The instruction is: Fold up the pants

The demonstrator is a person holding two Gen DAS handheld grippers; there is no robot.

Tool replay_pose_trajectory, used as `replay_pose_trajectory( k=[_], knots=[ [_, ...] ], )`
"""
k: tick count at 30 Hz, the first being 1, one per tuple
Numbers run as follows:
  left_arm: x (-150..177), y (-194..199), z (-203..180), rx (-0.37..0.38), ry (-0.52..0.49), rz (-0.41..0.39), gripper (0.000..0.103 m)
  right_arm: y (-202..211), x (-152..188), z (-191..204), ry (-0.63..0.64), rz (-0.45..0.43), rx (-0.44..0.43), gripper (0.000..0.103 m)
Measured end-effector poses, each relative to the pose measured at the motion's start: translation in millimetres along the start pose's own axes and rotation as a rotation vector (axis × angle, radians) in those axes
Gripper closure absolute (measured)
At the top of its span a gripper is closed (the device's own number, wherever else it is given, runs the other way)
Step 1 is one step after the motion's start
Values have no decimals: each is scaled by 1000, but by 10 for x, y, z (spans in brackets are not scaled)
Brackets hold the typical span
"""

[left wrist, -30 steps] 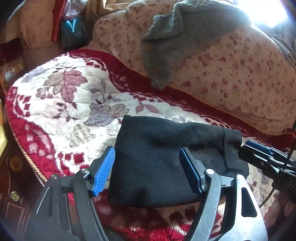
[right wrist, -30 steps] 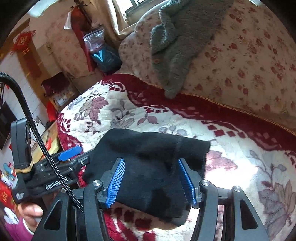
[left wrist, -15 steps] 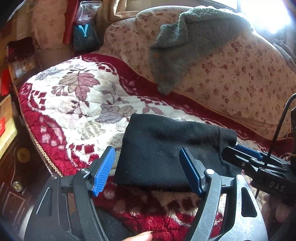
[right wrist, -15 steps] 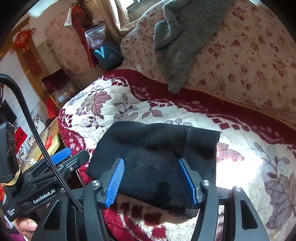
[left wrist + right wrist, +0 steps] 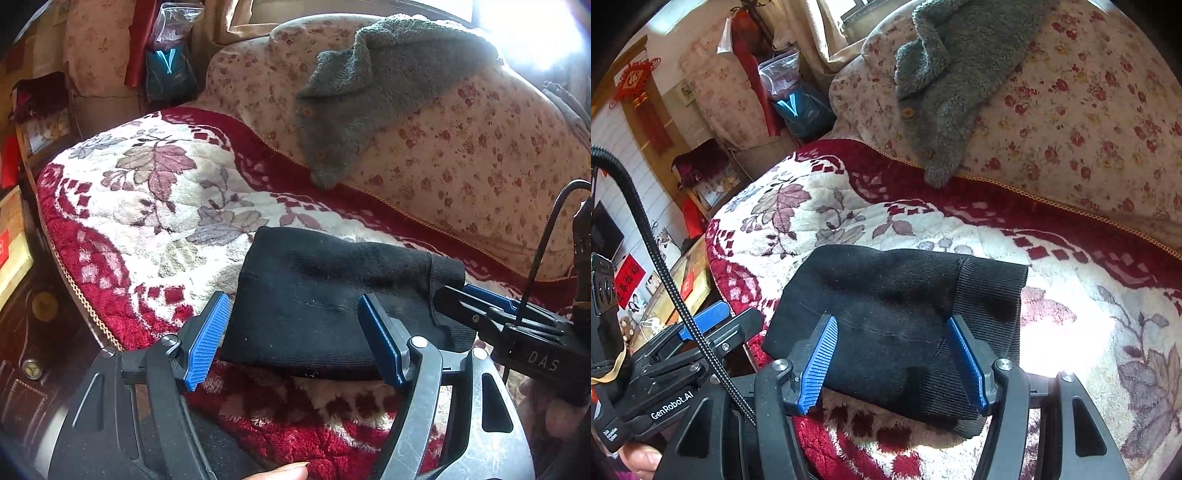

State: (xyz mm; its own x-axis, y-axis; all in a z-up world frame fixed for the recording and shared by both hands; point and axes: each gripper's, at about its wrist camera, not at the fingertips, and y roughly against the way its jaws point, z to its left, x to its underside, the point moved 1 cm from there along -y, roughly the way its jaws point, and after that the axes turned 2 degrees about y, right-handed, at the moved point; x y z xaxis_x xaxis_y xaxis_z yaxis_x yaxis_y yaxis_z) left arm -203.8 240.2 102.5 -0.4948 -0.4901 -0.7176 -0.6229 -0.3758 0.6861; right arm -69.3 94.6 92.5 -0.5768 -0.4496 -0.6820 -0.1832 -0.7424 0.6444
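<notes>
Pants (image 5: 325, 299) seen folded compact on sofa cover (image 5: 155, 206); both hand-held grippers — left (image 5: 295, 339), right (image 5: 897, 362) — released, nothing grasped. Next: prob. final tidy only.

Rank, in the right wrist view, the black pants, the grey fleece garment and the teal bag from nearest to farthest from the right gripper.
1. Black pants: folded on the blanket, right at the right gripper.
2. Grey fleece garment: draped over the floral backrest, beyond the pants.
3. Teal bag: far left corner behind the sofa, farthest.
</notes>
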Motion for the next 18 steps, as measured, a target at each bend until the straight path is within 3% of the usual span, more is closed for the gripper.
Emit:
replay_pose_trajectory(
  k=[18],
  knots=[
    [32,-96,-28,15,5,29,30,-80,25,54,16,28,-2,43]
  ],
)
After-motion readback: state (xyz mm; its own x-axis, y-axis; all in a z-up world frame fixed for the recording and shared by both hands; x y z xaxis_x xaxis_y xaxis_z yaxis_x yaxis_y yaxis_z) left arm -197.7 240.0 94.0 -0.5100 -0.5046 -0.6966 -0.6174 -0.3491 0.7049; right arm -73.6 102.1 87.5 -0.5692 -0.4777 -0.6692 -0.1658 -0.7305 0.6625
